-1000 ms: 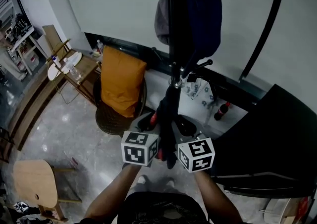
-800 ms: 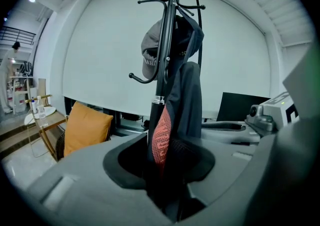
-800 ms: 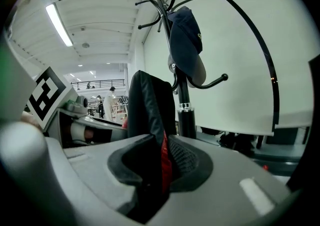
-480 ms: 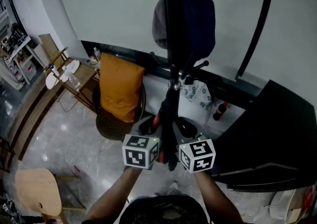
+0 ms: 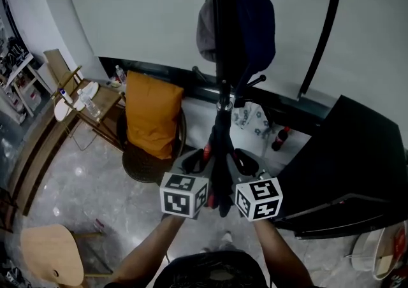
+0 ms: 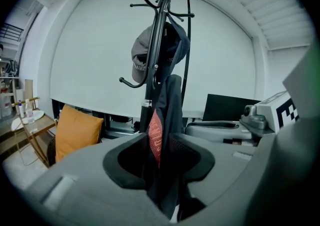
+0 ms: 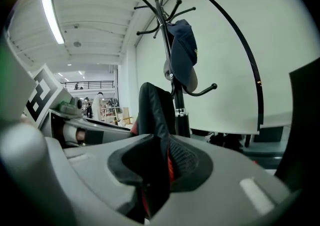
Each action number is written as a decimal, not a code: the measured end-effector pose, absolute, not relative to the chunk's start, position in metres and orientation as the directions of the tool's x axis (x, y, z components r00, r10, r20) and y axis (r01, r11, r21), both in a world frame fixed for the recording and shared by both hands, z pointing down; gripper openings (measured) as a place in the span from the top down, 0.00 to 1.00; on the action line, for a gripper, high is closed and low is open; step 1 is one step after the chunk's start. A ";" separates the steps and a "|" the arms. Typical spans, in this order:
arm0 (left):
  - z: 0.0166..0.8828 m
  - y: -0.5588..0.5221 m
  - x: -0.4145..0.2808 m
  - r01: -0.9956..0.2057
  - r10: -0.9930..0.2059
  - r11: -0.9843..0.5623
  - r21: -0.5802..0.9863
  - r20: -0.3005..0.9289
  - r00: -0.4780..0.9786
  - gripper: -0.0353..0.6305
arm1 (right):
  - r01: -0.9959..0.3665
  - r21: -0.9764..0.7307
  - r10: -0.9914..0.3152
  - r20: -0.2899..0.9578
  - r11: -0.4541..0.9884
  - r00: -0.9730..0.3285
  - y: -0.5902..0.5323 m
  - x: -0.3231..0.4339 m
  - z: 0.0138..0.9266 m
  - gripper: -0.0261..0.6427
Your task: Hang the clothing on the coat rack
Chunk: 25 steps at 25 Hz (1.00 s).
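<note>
A dark garment with a red lining (image 5: 220,159) hangs bunched in front of the black coat rack's pole (image 5: 220,57), low down near its base. A grey cap (image 5: 204,25) and a navy cap (image 5: 258,25) hang from the rack's upper hooks. My left gripper (image 5: 196,164) and right gripper (image 5: 245,165) hold the garment side by side. In the left gripper view the cloth (image 6: 167,115) runs between the jaws of the left gripper (image 6: 160,170), which have just been opening slightly and still grip it. In the right gripper view the right gripper (image 7: 157,170) pinches the fabric (image 7: 152,110).
An orange cushion (image 5: 152,115) leans in a round wicker chair left of the rack. A side table with bottles (image 5: 86,99) stands further left, a wooden stool (image 5: 51,255) at lower left. A black desk (image 5: 350,165) fills the right. A bottle (image 5: 278,139) stands on the floor.
Both grippers, with the garment in them, have edged a little up and toward the rack. The head view has tilted, so the rack's top hooks sit lower in the picture.
</note>
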State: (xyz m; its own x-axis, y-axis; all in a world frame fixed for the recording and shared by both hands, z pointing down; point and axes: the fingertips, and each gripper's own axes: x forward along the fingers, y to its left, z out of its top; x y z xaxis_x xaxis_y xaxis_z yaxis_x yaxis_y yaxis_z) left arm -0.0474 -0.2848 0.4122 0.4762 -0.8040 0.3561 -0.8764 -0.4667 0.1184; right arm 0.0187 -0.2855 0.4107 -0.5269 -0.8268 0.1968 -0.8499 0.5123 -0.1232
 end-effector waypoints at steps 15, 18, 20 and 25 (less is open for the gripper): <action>0.405 -0.261 -0.051 -0.841 -0.772 -0.528 0.115 0.346 0.532 0.79 | -0.866 -0.091 -0.846 0.183 0.492 -0.500 -0.255 0.004 0.398 0.84; 0.403 -0.257 -0.050 -0.836 -0.769 -0.536 0.114 0.343 0.540 0.79 | -0.869 -0.084 -0.850 0.180 0.488 -0.495 -0.250 0.003 0.395 0.85; 0.402 -0.254 -0.050 -0.833 -0.767 -0.542 0.110 0.341 0.544 0.79 | -0.871 -0.080 -0.852 0.178 0.485 -0.492 -0.245 0.002 0.394 0.86; 0.400 -0.245 -0.050 -0.825 -0.761 -0.554 0.112 0.334 0.556 0.80 | -0.870 -0.075 -0.852 0.176 0.488 -0.493 -0.234 -0.002 0.392 0.88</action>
State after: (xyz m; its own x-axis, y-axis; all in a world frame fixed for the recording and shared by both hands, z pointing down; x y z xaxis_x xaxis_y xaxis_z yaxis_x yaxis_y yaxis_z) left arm -0.0498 -0.2448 0.4004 0.5559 -0.7613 0.3338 -0.8252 -0.5536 0.1116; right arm -0.0018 -0.2336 0.3916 -0.4928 -0.8522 0.1759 -0.8699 0.4876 -0.0747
